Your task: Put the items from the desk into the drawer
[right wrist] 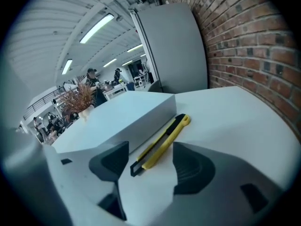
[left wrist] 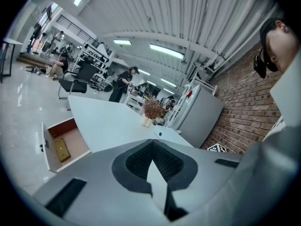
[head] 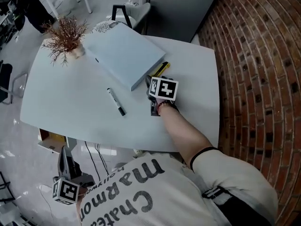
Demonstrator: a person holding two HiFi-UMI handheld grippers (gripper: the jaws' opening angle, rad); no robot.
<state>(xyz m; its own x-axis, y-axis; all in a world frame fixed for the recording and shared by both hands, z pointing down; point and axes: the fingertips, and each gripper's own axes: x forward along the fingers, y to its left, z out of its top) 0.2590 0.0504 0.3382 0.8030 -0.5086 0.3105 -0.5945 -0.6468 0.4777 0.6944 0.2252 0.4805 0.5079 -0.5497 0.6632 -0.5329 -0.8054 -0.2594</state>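
Observation:
A yellow and black utility knife lies on the white desk against the side of a flat pale box. My right gripper is open, its jaws standing either side of the knife's near end without closing on it; in the head view this gripper sits just below the knife. A black and white marker pen lies mid-desk. My left gripper is shut and empty, held low beside the open drawer. The head view shows it below the desk's front edge.
A small tan object lies inside the drawer. A vase of dried twigs stands at the desk's far left. A brick wall runs along the right, and a grey cabinet stands behind the desk. People and chairs are far off.

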